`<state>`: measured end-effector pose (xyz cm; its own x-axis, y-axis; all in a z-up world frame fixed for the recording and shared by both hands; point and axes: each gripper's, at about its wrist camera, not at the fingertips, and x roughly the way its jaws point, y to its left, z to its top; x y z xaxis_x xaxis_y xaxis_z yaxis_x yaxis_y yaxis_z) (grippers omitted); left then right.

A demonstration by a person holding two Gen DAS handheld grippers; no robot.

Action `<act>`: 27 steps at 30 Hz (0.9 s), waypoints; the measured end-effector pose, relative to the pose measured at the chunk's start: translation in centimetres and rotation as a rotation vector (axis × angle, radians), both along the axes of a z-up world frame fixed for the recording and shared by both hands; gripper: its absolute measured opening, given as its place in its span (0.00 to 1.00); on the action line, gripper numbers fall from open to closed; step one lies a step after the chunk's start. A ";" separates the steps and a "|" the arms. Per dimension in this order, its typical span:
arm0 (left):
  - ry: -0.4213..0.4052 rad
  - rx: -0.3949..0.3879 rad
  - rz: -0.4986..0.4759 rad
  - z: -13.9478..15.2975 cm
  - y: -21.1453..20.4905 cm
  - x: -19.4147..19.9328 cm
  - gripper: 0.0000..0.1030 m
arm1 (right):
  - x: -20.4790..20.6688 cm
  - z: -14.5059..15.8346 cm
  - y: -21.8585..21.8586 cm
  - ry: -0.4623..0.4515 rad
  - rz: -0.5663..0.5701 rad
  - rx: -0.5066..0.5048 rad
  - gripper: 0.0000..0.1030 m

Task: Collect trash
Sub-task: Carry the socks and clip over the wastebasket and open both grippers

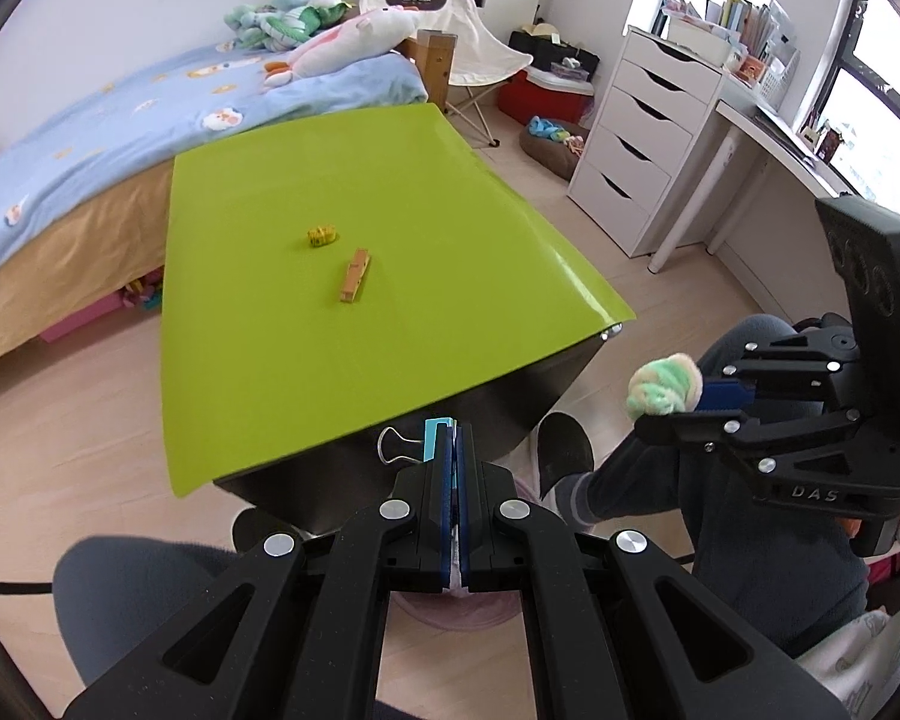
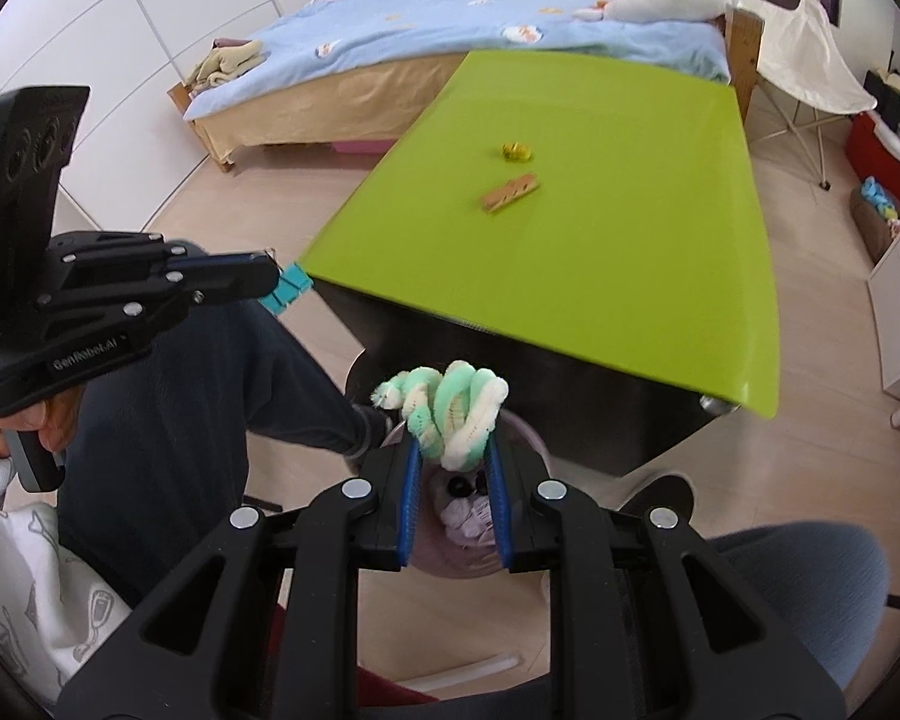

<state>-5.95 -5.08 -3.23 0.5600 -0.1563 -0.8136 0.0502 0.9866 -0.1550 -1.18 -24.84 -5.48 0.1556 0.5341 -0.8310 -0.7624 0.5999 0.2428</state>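
My left gripper (image 1: 453,429) is shut on a teal binder clip (image 1: 435,438), whose wire handle sticks out to the left; it hangs just off the near edge of the green table (image 1: 330,330). My right gripper (image 2: 453,444) is shut on a green-and-white fuzzy pipe-cleaner bundle (image 2: 450,408), also seen in the left wrist view as the bundle (image 1: 663,387). Below both grippers stands a lilac bin (image 2: 450,567) with crumpled paper inside. On the table lie a wooden clothespin (image 1: 354,283) and a small yellow scrap (image 1: 323,235).
A person's legs in dark trousers (image 2: 168,420) and a dark shoe (image 1: 564,450) flank the bin. A bed with a blue cover (image 1: 90,138) stands behind the table, and a white drawer unit (image 1: 636,138) to its right. Bare wooden floor surrounds the table.
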 end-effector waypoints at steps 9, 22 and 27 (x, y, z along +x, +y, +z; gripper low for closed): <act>-0.005 -0.004 0.020 0.3 0.7 -1.2 0.00 | -0.8 -0.5 1.0 0.015 0.041 0.012 0.42; 0.005 -0.015 -0.007 0.1 0.3 -1.3 0.00 | -0.1 0.2 -0.1 0.008 -0.049 0.037 0.92; 0.009 -0.018 -0.029 -0.1 -0.3 -1.3 0.01 | 0.2 0.8 -0.9 -0.015 -0.088 0.040 0.93</act>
